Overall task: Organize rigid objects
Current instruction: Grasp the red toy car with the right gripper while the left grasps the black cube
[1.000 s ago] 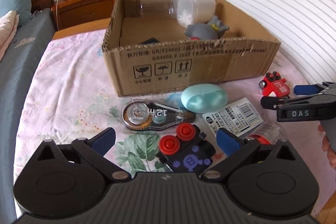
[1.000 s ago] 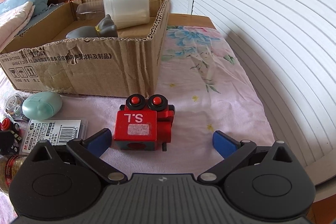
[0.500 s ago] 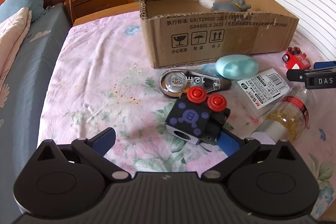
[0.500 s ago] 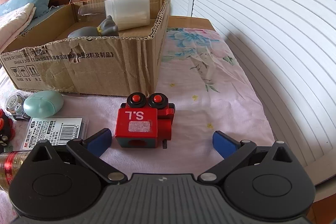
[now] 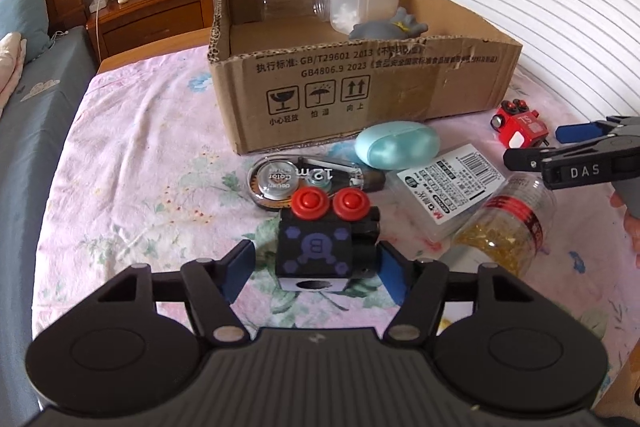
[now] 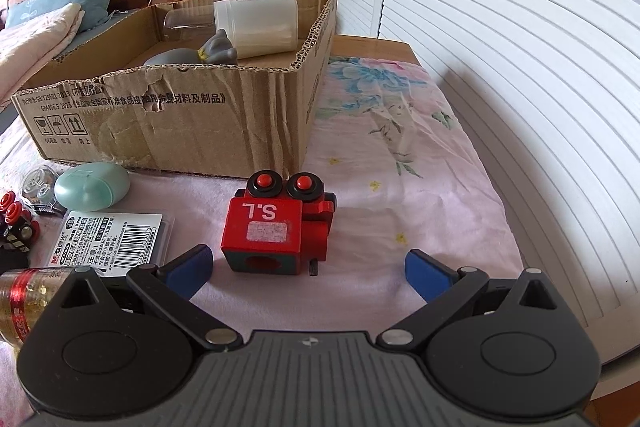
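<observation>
A black toy block (image 5: 316, 251) with two red knobs sits on the floral sheet between the fingers of my left gripper (image 5: 316, 269). Its jaws are closing. The right pad (image 5: 390, 275) is at the block's side, and a gap remains at the left pad (image 5: 240, 267). My right gripper (image 6: 310, 267) stands open just behind a red toy block (image 6: 276, 231) marked S.L, which lies left of centre between its fingers, untouched. The cardboard box (image 5: 360, 75) behind holds a clear jar, a white container (image 5: 360, 3) and a grey figure (image 5: 388, 27).
On the sheet lie a mint oval case (image 5: 396, 147), a correction tape (image 5: 296, 179), a labelled pack (image 5: 452, 183) and a jar of gold bits (image 5: 508, 223). A wooden nightstand (image 5: 152, 11) stands far left. White louvred doors run along the right, past the bed's edge (image 6: 560, 307).
My left gripper's jaws have narrowed, and the black block now sits between its fingers instead of by the right one. The right gripper and the red block have stayed still.
</observation>
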A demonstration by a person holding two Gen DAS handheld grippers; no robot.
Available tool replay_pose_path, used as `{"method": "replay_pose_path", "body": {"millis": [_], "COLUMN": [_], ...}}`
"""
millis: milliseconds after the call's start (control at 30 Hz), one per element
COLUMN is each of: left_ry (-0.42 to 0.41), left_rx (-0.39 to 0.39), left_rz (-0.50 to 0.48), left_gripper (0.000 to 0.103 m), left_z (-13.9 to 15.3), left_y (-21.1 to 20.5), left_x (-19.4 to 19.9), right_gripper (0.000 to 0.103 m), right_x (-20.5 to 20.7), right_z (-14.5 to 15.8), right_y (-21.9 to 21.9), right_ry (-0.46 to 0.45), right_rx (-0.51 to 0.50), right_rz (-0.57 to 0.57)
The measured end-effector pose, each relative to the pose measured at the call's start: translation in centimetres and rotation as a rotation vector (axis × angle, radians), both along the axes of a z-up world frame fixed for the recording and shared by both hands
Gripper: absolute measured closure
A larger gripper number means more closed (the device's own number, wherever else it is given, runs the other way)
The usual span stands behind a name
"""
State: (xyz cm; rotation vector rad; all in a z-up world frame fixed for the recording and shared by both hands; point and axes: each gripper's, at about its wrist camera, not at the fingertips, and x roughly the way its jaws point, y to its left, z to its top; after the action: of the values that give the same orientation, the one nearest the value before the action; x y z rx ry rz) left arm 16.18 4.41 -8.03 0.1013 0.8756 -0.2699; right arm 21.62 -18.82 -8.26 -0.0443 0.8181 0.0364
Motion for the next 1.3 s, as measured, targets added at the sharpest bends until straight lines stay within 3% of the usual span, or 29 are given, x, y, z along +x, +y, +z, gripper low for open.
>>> {"method": "replay_pose_path", "body": {"millis": [133, 400, 800, 1167, 1300], "left_ry": [-0.008, -0.012, -0.001, 0.035, 0.037], "left_rx": [-0.003, -0.006, -0.02, -0.017, -0.01], "left_rz": [0.009, 0.006, -0.006, -0.064, -0.081], "left_gripper": [0.045, 0.045, 0.051, 0.051, 0.051], "left_z": [0.1, 0.0, 0.2, 1.3, 2.0], "left_y": [-0.2, -0.1, 0.2, 0.9, 1.3], "left_x": [0.3, 0.5, 1.0, 0.8, 0.5], "right_gripper": [0.0, 0.0, 0.044, 0.047, 0.047], "right_x": [-0.1, 1.0, 1.3, 0.7, 0.0], "right_z": [-0.1, 0.1, 1.1, 2.6, 3.4], "right_y": [0.0, -0.1, 0.8, 0.4, 0.5], "right_ry": [-0.01, 0.004, 0.013, 0.054, 0.06], "right_rx": [-0.001, 0.008, -0.006, 0.011, -0.036], "right_rz": [0.012, 0.089, 0.16, 0.179, 0.195]}}
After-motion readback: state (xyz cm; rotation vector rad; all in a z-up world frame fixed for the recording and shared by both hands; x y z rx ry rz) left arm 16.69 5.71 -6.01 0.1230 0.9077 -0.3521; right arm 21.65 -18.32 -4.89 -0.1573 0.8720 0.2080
